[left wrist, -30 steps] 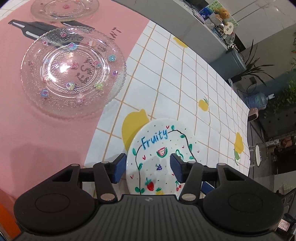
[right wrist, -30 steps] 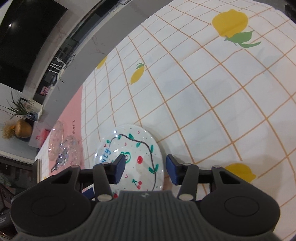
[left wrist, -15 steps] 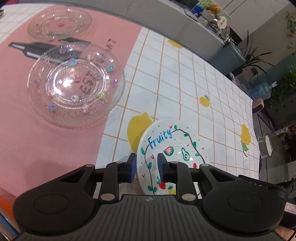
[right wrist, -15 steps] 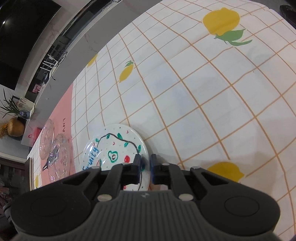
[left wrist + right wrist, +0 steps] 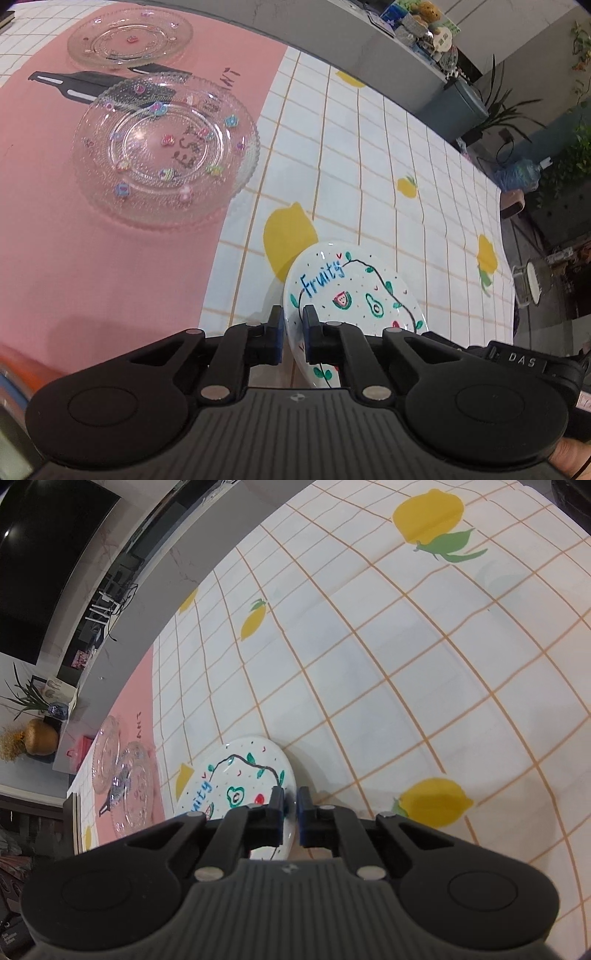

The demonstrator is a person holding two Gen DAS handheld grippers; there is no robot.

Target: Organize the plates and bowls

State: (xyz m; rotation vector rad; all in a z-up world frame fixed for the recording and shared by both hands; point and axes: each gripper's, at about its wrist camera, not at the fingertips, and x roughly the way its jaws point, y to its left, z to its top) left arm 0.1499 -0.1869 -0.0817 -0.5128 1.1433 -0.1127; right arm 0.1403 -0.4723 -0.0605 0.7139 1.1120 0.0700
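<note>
A white plate painted with "Fruity" and fruit (image 5: pixel 354 291) is held tilted just above the lemon-print tablecloth. My left gripper (image 5: pixel 293 317) is shut on its near rim. My right gripper (image 5: pixel 290 797) is shut on the opposite rim of the same plate (image 5: pixel 236 775). A clear glass plate with coloured flowers (image 5: pixel 166 151) lies on the pink mat to the far left, and a second glass plate (image 5: pixel 129 37) lies beyond it. Both glass plates show small at the left of the right wrist view (image 5: pixel 125 782).
A black flat utensil (image 5: pixel 74 83) lies on the pink mat (image 5: pixel 74 258) between and under the glass plates. The checked tablecloth (image 5: pixel 406 664) stretches right. A grey counter (image 5: pixel 369 44) runs behind the table edge. The table edge falls off at right.
Both grippers closed from open onto the rim of the Fruity plate, one at each side. The plate now tilts up off the cloth and sits slightly further right in the left view.
</note>
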